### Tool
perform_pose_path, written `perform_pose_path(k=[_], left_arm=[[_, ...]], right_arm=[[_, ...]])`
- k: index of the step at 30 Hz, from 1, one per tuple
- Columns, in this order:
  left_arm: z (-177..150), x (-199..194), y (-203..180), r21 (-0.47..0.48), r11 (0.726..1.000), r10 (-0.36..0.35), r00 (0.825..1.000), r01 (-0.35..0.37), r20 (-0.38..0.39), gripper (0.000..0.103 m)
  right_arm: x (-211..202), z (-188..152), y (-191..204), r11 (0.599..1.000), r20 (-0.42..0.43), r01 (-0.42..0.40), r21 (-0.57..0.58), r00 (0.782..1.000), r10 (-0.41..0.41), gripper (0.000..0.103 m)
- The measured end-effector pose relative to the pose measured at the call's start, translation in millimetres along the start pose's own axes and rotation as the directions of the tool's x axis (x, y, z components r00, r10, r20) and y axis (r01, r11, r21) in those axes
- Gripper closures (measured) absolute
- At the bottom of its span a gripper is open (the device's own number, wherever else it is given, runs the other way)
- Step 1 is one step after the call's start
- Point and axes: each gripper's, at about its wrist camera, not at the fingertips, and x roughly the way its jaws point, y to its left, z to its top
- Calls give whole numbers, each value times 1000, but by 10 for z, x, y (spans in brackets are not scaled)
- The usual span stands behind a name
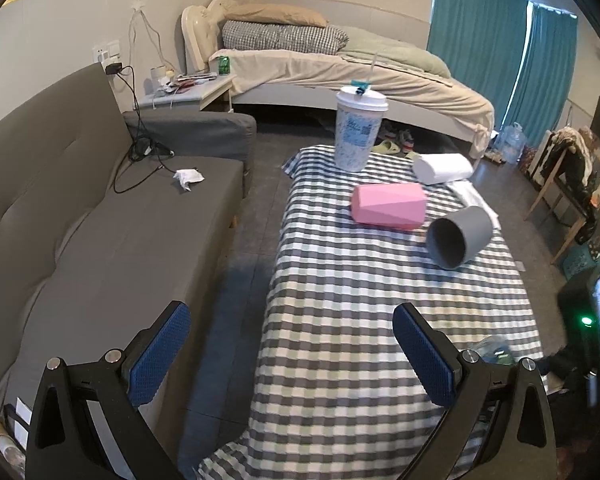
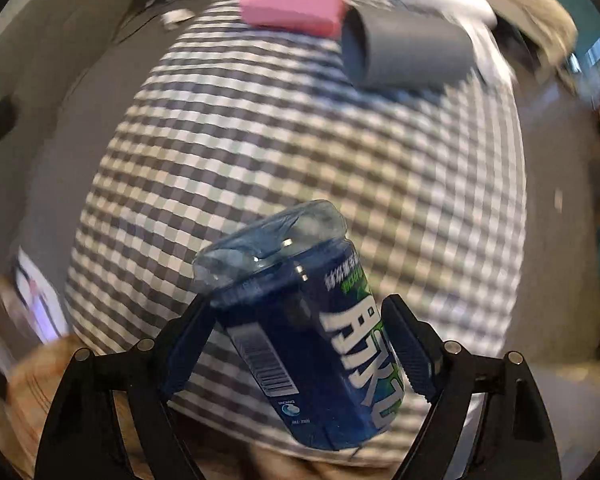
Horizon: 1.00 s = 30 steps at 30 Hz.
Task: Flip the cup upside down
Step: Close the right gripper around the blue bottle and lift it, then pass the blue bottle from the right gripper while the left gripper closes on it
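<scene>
My right gripper (image 2: 296, 344) is shut on a clear blue plastic cup (image 2: 300, 320) with a dark blue label and white lettering. It holds the cup tilted above the near end of the checkered table (image 2: 300, 140); the view is blurred. My left gripper (image 1: 292, 344) is open and empty over the table's near left edge (image 1: 340, 320). A grey cup (image 1: 458, 236) lies on its side with its mouth toward me, also in the right wrist view (image 2: 404, 52). A pink faceted cup (image 1: 388, 205) lies on its side beside it, also in the right wrist view (image 2: 292, 4).
A tall white drink cup with lid and straw (image 1: 358, 128) stands at the table's far end. A white roll (image 1: 442, 168) lies at the far right. A grey sofa (image 1: 100, 220) runs along the left, a bed (image 1: 340, 68) behind. A chair (image 1: 564, 184) stands right.
</scene>
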Motion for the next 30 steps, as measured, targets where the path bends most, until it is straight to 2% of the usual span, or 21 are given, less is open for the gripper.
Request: perform_pose_path(k=[2, 4, 6, 10, 13, 16, 19, 22, 25, 27, 30], left_arm=[[-16, -79, -54, 11, 1000, -11, 1000, 11, 3, 0], [-40, -145, -88, 23, 1000, -15, 1000, 15, 8, 0], [-68, -203, -117, 29, 999, -21, 1000, 21, 8, 0], [-125, -283, -169, 43, 999, -18, 1000, 18, 7, 0], [-160, -332, -197, 46, 999, -2, 1000, 2, 6, 0], [-189, -353, -256, 46, 999, 3, 1000, -2, -7, 0], [-241, -382, -398, 37, 999, -4, 1000, 4, -13, 0], [-312, -389, -598, 50, 998, -27, 999, 28, -21, 0], [-377, -365, -794, 73, 997, -20, 999, 22, -37, 0], [-427, -333, -925, 98, 995, -15, 998, 20, -55, 0], [-504, -295, -1105, 132, 991, -15, 997, 25, -76, 0]], right_arm=[[48, -93, -73, 989, 2, -81, 126, 997, 82, 19], [63, -178, -113, 974, 23, -113, 195, 994, 110, 19], [40, -225, -127, 963, 56, -128, 236, 991, 118, 19], [-263, -373, -341, 951, 145, -169, 260, 980, 135, 16], [-515, -414, -400, 960, 218, -149, 236, 971, 97, 8], [-807, -580, -498, 969, 282, -120, 216, 958, 56, 8], [-1073, -774, -578, 979, 367, -45, 198, 930, -32, 8], [-1235, -990, -695, 978, 429, -12, 208, 900, -80, 8], [-1315, -1152, -779, 974, 457, 49, 223, 877, -149, 8], [-1351, -1191, -835, 974, 473, 44, 224, 869, -148, 8], [-1358, -1188, -923, 963, 461, 125, 239, 858, -226, 8]])
